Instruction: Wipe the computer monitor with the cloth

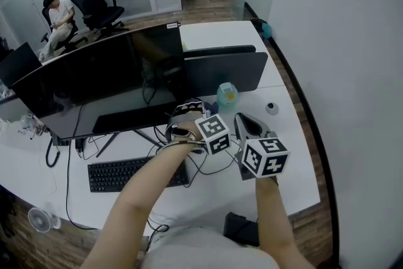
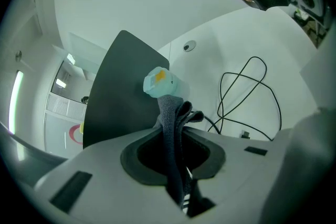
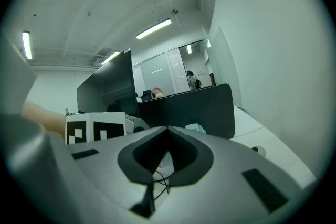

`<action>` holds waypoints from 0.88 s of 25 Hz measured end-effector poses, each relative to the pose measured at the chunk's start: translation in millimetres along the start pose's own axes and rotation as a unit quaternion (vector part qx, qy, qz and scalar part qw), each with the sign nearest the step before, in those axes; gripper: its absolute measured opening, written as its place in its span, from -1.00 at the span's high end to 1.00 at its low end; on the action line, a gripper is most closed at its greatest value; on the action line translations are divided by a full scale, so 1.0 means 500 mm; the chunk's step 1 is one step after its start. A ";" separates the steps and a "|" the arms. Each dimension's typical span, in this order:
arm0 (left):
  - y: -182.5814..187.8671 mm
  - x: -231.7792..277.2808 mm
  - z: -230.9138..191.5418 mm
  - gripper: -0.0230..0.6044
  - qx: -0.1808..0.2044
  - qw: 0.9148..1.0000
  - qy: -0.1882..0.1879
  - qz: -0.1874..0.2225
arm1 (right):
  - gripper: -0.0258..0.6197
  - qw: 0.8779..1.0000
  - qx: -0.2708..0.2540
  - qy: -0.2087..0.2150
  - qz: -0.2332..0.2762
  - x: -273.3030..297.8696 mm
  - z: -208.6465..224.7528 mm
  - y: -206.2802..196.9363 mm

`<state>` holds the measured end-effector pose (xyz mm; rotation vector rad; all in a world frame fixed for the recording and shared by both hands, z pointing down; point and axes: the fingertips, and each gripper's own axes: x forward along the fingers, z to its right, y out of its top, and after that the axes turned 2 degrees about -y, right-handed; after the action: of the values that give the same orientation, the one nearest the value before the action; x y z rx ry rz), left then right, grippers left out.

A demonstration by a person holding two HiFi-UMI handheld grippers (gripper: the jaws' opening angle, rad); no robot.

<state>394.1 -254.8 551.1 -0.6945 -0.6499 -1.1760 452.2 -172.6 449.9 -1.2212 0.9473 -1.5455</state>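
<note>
Both tongs hang over the white worktop [image 1: 296,160] in the head view, the left tongs [image 1: 184,115] just beside the right tongs [image 1: 247,125]. A wide, dark, shiny monitor [image 1: 101,82] stands at 10 o'clock from them. A flat black keyboard [image 1: 135,173] lies at 8 o'clock. A small teal pot [image 1: 227,96] stands at 12 o'clock, just in front of a flat black panel [image 1: 227,69]. Thin black wires [image 1: 211,164] loop on the worktop under the tongs. This view does not show how the tongs are set.

The left gripper view does. The left tongs are pressed tight on a dark grey cloth [image 2: 170,123]. It looks soft and folded, and it sticks up between them. The teal pot shows just past the cloth, at 12 o'clock. The cloth is away from the monitor.

The right gripper view shows the right tongs pressed together with nothing in them. Only this view shows the long ceiling lights [image 3: 154,29], at 12 o'clock.
</note>
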 end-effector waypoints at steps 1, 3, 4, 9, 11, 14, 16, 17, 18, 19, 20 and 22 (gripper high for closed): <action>-0.001 0.003 0.005 0.72 -0.002 1.000 -0.005 0.000 | 0.90 1.000 0.001 -0.001 -0.001 -0.001 0.001 -0.002; -0.003 0.010 0.018 0.72 -0.009 1.000 -0.017 -0.001 | 0.90 1.000 0.002 -0.003 -0.002 -0.002 0.005 -0.005; -0.005 0.014 0.024 0.72 -0.015 1.000 -0.024 -0.002 | 0.90 1.000 0.003 -0.003 -0.002 -0.002 0.006 -0.006; -0.008 0.031 0.050 0.72 -0.046 0.998 -0.042 0.003 | 0.90 1.000 0.006 -0.005 -0.006 0.000 0.012 -0.014; -0.008 0.036 0.058 0.72 -0.065 0.997 -0.046 0.009 | 0.90 1.000 0.009 -0.007 -0.009 0.000 0.015 -0.019; -0.007 0.042 0.067 0.72 -0.100 0.994 -0.045 0.024 | 0.90 1.000 0.011 -0.009 -0.012 0.001 0.016 -0.028; -0.006 0.045 0.073 0.72 -0.122 0.991 -0.042 0.036 | 0.90 1.000 0.013 -0.010 -0.014 0.000 0.019 -0.031; -0.006 0.046 0.078 0.72 -0.136 0.989 -0.044 0.042 | 0.90 1.000 0.013 -0.011 -0.014 0.000 0.021 -0.032; -0.005 0.047 0.083 0.72 -0.154 0.986 -0.048 0.049 | 0.90 1.000 0.014 -0.012 -0.015 -0.001 0.023 -0.033; -0.005 0.047 0.088 0.72 -0.175 0.981 -0.054 0.058 | 0.90 1.000 0.015 -0.012 -0.015 -0.001 0.024 -0.034; -0.006 0.048 0.093 0.72 -0.199 0.976 -0.060 0.068 | 0.90 1.000 0.015 -0.013 -0.016 -0.002 0.025 -0.036; -0.011 0.050 0.099 0.72 -0.249 0.962 -0.069 0.085 | 0.90 1.000 0.016 -0.013 -0.018 -0.001 0.025 -0.041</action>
<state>390.7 -232.7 602.1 -1.2433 -0.3970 -1.1451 460.6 -166.8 471.5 -1.2386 0.8845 -1.5640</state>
